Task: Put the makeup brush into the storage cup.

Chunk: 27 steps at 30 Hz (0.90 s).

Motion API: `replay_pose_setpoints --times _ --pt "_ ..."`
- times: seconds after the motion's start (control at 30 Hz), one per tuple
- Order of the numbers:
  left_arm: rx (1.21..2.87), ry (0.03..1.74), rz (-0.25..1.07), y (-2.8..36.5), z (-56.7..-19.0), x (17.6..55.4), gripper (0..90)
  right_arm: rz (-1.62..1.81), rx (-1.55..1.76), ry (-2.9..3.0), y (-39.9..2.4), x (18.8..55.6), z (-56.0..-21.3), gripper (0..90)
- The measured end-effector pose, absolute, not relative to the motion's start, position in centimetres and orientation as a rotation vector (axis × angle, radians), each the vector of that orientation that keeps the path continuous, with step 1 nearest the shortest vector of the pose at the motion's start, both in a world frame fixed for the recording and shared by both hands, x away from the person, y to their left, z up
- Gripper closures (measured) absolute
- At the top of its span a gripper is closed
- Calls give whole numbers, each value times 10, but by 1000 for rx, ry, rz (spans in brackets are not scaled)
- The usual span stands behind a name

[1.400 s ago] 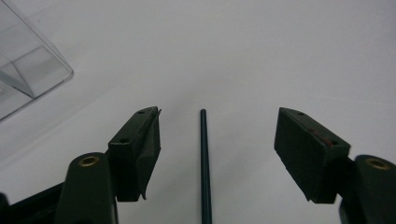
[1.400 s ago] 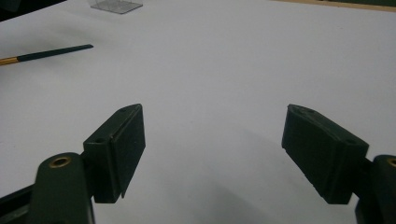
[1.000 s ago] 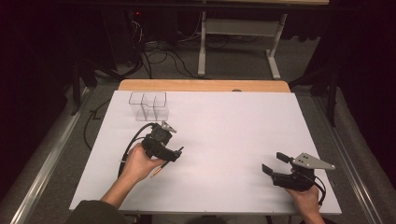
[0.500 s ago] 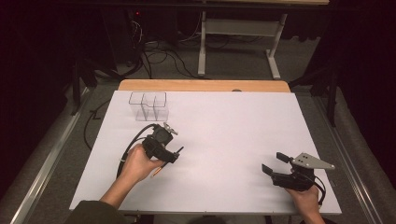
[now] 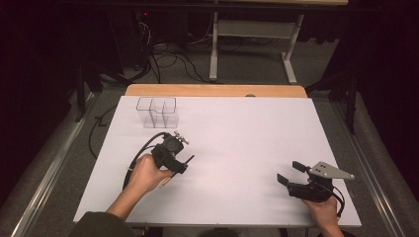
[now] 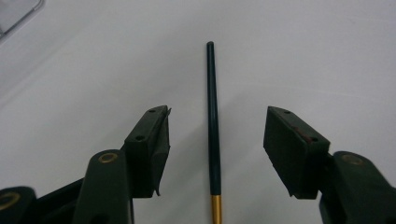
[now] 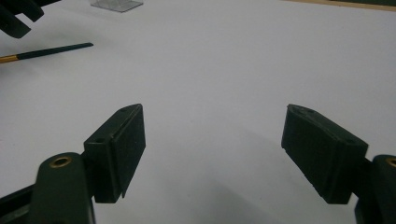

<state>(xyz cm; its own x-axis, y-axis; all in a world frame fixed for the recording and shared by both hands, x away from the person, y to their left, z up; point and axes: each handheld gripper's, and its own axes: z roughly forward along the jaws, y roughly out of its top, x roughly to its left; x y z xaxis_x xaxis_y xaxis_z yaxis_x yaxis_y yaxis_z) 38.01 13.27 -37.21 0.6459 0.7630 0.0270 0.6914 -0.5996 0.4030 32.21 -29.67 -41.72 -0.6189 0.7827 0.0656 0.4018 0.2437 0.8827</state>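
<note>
The left tool (image 6: 212,140) has just been closing, not yet gripping, astride the thin brush (image 6: 213,121) lying near the worktop's (image 5: 237,123) near-left corner: squeeze centred on the dark handle; the right tool (image 7: 212,154) rests released.

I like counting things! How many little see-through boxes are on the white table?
2. The left clear box and the right clear box stand touching side by side at the table's far left, beyond the left gripper. Nothing hides more.
</note>
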Motion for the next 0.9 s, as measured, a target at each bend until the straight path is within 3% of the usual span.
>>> replay_pose_setpoints --times 0.9 --pt "2610 1231 157 138 -393 384 552 1329 1087 2137 -297 322 -418 239"
